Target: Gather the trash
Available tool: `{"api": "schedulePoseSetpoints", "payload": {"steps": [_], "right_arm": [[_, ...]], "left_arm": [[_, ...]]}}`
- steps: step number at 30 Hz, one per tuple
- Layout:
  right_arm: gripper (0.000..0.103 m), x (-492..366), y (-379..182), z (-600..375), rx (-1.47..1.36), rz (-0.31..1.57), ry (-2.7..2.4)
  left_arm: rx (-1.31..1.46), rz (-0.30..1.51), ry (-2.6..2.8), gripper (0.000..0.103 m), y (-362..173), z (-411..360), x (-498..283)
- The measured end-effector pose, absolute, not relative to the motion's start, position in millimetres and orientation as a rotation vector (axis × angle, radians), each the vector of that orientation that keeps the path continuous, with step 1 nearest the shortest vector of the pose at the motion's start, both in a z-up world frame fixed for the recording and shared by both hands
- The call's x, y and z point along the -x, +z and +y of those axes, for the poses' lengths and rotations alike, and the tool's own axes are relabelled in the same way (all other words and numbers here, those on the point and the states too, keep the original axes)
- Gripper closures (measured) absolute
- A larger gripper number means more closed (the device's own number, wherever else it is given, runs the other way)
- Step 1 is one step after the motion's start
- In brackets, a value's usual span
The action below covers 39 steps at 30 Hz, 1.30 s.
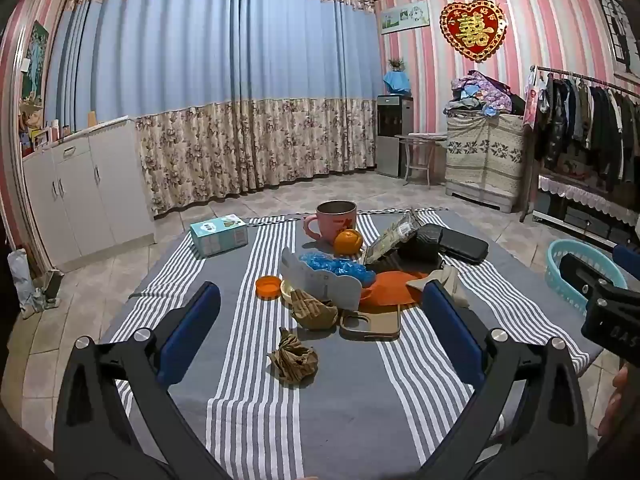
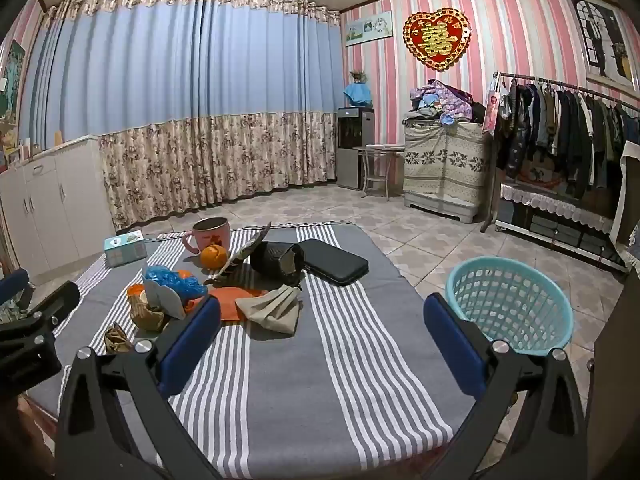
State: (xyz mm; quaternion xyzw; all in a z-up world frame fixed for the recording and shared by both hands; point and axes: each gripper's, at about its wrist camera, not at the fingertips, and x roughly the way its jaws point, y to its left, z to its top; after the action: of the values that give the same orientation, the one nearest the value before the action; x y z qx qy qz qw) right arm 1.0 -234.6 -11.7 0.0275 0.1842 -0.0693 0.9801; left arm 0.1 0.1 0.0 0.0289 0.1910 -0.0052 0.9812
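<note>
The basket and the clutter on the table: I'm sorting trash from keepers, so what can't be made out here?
- Teal basket: right wrist view, its floor is hidden by its wall; left wrist view, the right gripper covers much of it.
- Pink mug: contents hidden by its rim, both views.
- Blue plastic: lower part behind a white card holder.
- Black pouch: inside too dark.

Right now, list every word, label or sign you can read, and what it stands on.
"囍": gold character on the red heart-shaped wall ornament.
"DAS": partial letters on the black right gripper body; the rest is cut off.
Teal cardboard box: print too small.
Pink mug: motif blurred.
</note>
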Motion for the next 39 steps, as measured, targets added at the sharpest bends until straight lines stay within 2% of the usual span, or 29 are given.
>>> {"api": "schedulePoseSetpoints", "payload": {"steps": [39], "right_arm": [[0.004, -5.9, -28.9, -226.7, -0.054, 0.378, -0.127]], "left_arm": [[-0.030, 0.391, 0.005, 0.005, -5.7, 9.5, -0.3]]}}
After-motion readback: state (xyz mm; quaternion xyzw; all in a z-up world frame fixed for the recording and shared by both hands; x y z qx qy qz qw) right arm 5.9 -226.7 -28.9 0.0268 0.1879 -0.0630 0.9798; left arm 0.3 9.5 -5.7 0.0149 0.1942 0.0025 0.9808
